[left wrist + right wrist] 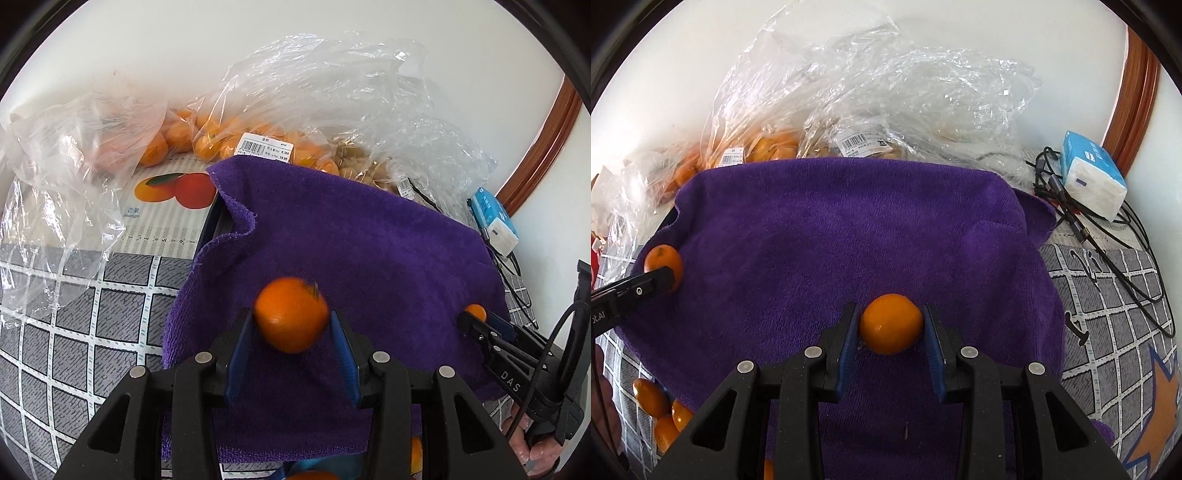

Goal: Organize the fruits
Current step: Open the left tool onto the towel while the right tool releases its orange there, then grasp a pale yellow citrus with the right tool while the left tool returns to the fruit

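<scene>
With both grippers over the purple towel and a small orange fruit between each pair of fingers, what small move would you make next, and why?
Probably lift both grippers clear. The left gripper has its blue pads beside a small round orange fruit, apparently apart from it; the right gripper's pads show a gap beside its fruit, which rests on the purple terry towel. Both fruits look released.

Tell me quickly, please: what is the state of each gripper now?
Left gripper: blurred orange between its pads; grip cannot be told.
Right gripper: open, pads just clear of the second orange.
</scene>
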`<control>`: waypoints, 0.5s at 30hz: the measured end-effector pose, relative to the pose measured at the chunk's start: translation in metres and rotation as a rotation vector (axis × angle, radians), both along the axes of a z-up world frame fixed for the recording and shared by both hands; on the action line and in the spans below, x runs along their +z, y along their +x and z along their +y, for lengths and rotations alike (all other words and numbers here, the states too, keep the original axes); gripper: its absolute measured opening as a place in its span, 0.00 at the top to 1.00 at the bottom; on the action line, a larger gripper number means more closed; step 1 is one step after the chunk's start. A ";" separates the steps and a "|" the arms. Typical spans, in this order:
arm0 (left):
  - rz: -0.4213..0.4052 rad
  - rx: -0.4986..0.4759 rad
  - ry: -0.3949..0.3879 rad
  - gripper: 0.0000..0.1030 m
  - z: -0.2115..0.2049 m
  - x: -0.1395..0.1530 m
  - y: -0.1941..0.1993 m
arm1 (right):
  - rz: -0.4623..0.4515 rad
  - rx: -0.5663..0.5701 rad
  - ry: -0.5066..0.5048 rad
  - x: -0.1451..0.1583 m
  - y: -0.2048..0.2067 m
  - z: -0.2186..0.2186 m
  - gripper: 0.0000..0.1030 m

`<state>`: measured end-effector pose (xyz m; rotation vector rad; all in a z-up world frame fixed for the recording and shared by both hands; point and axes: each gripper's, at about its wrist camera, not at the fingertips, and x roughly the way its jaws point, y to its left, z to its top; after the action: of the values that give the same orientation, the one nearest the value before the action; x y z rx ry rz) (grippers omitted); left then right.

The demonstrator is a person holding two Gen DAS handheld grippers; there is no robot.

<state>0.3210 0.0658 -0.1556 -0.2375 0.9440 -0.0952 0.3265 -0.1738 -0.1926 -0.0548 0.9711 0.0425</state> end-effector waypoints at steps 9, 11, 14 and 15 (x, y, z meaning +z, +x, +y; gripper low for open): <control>-0.040 0.022 -0.018 0.48 0.004 0.033 -0.026 | -0.072 -0.033 0.006 0.039 -0.032 -0.002 0.37; -0.060 0.031 -0.024 0.48 0.006 0.041 -0.037 | -0.095 -0.049 0.004 0.049 -0.044 -0.002 0.36; -0.087 0.036 -0.010 0.48 0.008 0.052 -0.057 | -0.111 -0.050 -0.001 0.058 -0.062 0.000 0.36; -0.100 0.036 0.001 0.48 0.009 0.056 -0.065 | -0.117 -0.047 -0.003 0.061 -0.069 0.001 0.36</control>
<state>0.2558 0.0745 -0.0997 -0.2461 0.8400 -0.0732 0.2574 -0.1732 -0.1312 -0.0366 0.8549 -0.0054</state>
